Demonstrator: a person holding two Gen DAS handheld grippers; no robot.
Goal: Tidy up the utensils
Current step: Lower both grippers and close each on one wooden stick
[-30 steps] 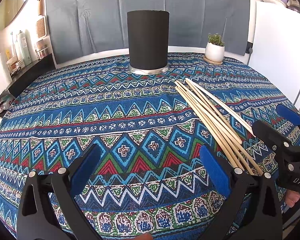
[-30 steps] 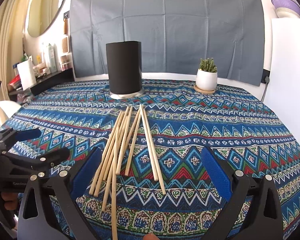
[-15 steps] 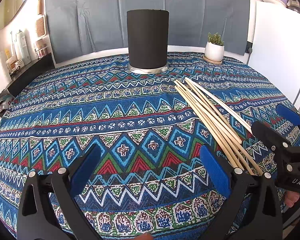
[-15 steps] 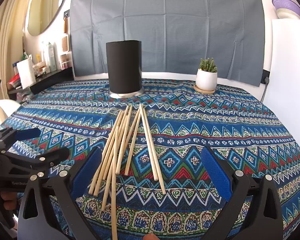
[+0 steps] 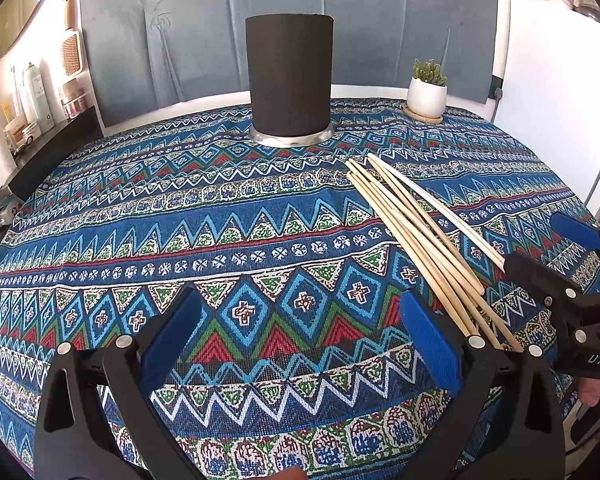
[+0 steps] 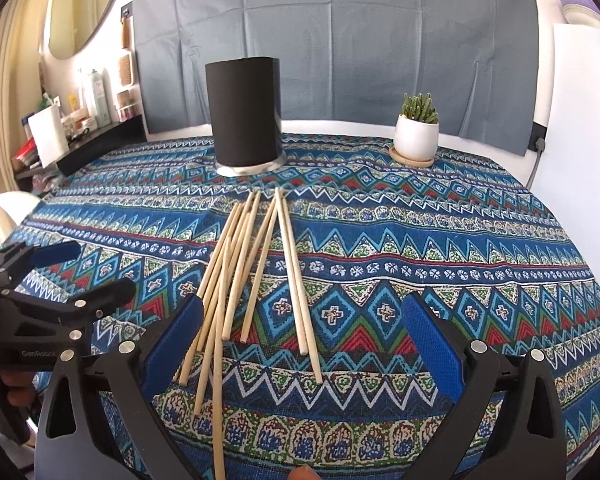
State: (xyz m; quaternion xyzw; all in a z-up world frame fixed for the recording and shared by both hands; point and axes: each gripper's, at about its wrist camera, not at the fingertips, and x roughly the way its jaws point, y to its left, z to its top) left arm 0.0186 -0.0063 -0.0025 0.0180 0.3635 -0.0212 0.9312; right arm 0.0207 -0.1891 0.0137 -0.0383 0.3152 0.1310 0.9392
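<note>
Bare cloth [image 5: 228, 248] left of chopsticks [image 6: 236, 280]; holder [image 5: 290, 80] behind

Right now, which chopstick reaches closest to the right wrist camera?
The long one on the left of the chopsticks: its near end runs to the bottom edge of the view, past all the others, beside the left blue finger.

I count about eight chopsticks [image 6: 256, 276] mid-frame. One black holder [image 6: 244, 114], one potted plant [image 6: 416, 130], upper frame.

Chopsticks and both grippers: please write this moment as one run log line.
left gripper: open, empty | right gripper: open, empty | chopsticks: loose on tablecloth | black holder: upright, beyond
</note>
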